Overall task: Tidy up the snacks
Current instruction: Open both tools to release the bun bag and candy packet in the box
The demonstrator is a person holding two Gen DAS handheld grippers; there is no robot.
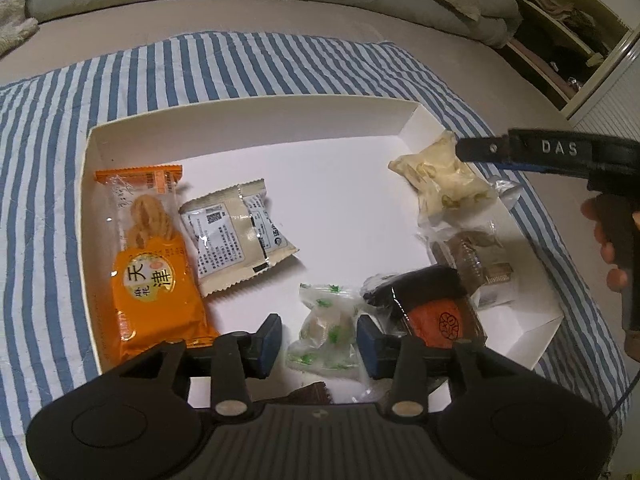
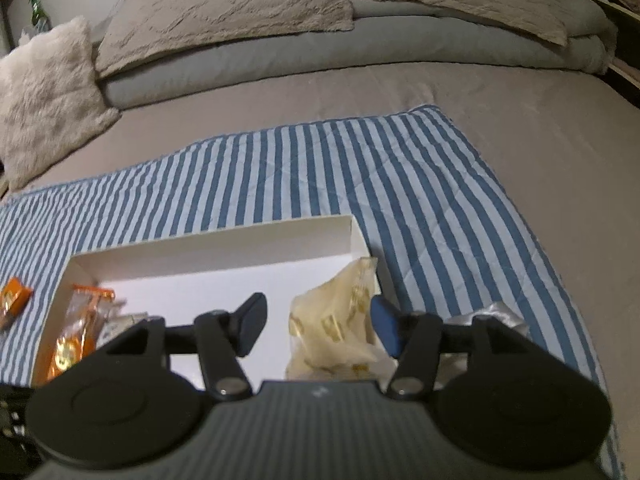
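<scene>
Nearest, the left gripper [image 1: 318,344] stands parted around a green-flecked packet [image 1: 326,330] at the white box's [image 1: 248,120] near edge, its pads clear of the wrapper. The right gripper [image 2: 318,322] is spread beside a pale yellow bag [image 2: 340,328] at the box's right edge, not pinching it. Most snacks look already boxed; one orange packet [image 2: 14,294] lies outside on the striped cloth [image 2: 400,184] past the left wall.

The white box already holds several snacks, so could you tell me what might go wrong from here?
1. The pale yellow packet leans on the white box's right wall, partly above its rim, and may tip onto the striped cloth.
2. The green-printed packet sits between the open left gripper's fingers; pulling away could drag it.
3. The right side is crowded, with the dark packet overlapping neighbours.
</scene>
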